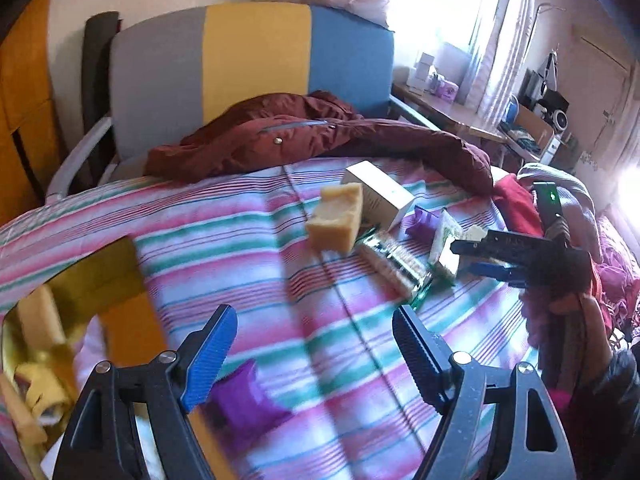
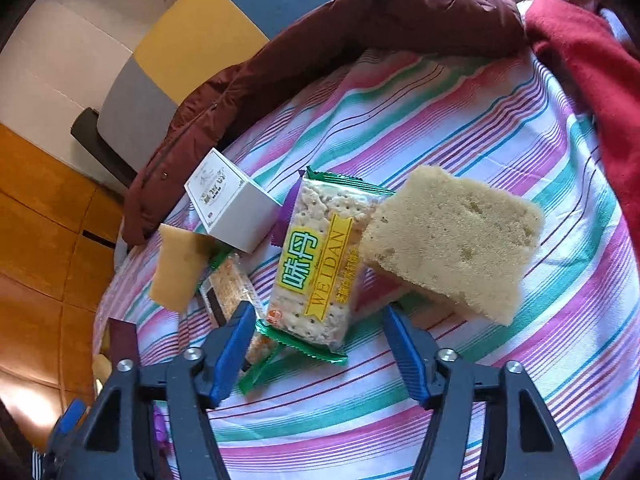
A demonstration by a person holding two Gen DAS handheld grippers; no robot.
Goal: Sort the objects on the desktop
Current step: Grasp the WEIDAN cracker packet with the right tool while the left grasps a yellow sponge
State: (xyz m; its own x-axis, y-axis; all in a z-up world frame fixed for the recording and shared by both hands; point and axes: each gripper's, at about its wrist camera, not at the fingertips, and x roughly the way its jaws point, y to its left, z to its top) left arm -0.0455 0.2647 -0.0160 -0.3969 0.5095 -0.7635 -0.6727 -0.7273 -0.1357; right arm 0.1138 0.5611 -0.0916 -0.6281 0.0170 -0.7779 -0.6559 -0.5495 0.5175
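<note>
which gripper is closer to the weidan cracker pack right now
Right. The right gripper stands open just short of the WEIDAN cracker pack, not gripping it. The left gripper hangs open over bare sheet, well short of the pile.

Light: daylight floods through the window, blown out white.
Blur: left view smears below the window.
Edges: fisheye bending, dark corners.

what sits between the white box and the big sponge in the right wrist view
The WEIDAN cracker packet lies between the white box and the big sponge, in the right wrist view.
</note>
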